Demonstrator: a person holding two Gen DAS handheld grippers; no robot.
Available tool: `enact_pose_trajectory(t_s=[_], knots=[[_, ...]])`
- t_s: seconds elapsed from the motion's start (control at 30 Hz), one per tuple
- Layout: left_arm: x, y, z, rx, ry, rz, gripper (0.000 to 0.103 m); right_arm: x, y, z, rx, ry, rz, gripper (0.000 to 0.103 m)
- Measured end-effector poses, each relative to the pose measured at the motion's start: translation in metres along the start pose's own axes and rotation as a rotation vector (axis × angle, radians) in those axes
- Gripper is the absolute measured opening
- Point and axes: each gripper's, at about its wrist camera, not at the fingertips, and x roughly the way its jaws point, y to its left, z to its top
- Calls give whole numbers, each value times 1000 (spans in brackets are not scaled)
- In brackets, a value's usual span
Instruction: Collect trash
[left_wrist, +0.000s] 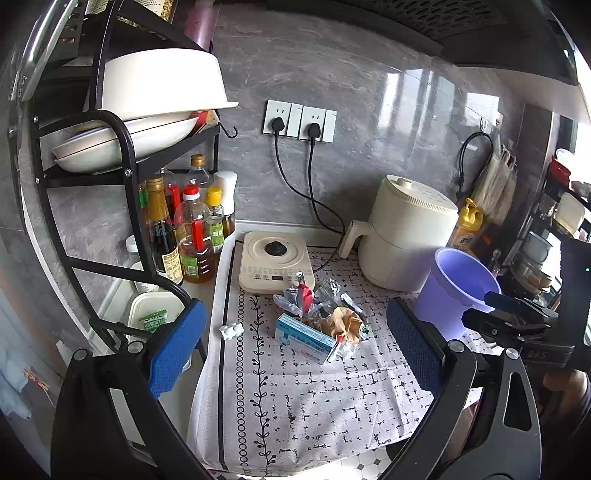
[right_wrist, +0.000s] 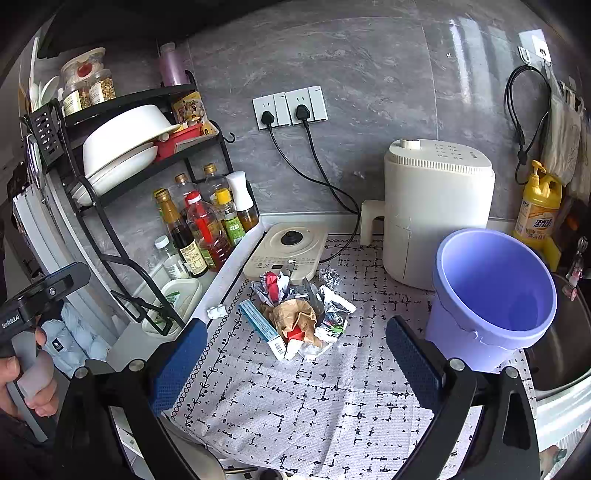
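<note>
Grey marble-look tile backs the whole scene, and below it the counter (right_wrist: 295, 406) wears a white cloth with black cracked lines. Biggest item out there is the cream air fryer (right_wrist: 436, 218), then right beside it the lilac bin (right_wrist: 491, 291), upright, mouth open, nothing visible inside. Next down in size, the cream induction base (right_wrist: 286, 251) at the back, with the trash pile (right_wrist: 301, 314) touching its front edge: brown crumpled paper (right_wrist: 295, 317), a blue-and-white carton (left_wrist: 306, 338) lying flat on the near left side, foil and clear wrappers, a red scrap on top. Smallest of all, a white plastic piece (left_wrist: 231, 331) sits apart, left of the pile.

Both tools hang back over the near cloth, nothing collected yet. Left tool (left_wrist: 295, 343) has its blue pads spread wide, holding nothing; right tool (right_wrist: 295, 350) is likewise spread wide and holds nothing.

Best play, by the look of it: the right tool, nearest the bin, takes one piece at a time, starting with the loose brown paper on top. Foil will likely slip, so a firm pinch low on the wad. The carton wants gripping across its narrow sides.
</note>
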Motion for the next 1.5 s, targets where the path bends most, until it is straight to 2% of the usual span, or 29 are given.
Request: enact_pose_trajectory(t_s=[0.23,0.43,0.6,0.77,0.83,0.93,1.13,1.23,1.5], knots=[[17,9,1,13,21,-29,97,8,4,2,34,4,23,95],[44,21,-3,30,73,-86,97,17,5,3,56,-5,-56,95],[63,32,-11,81,118,-174,97,30,4,-1,98,10,-138,91],[90,40,-22,89,172,-258,97,39,6,-12,126,35,-204,89],[105,36,-27,113,193,-269,97,43,6,-20,130,56,-218,79],[132,32,-35,100,243,-260,97,52,-1,-29,135,99,-235,69],[171,24,-46,39,285,-248,97,72,-25,-41,135,136,-211,67],[193,18,-47,6,308,-208,96,84,-36,-42,102,151,-193,64],[246,17,-48,-153,377,-66,82,134,-57,-31,51,184,-112,64]])
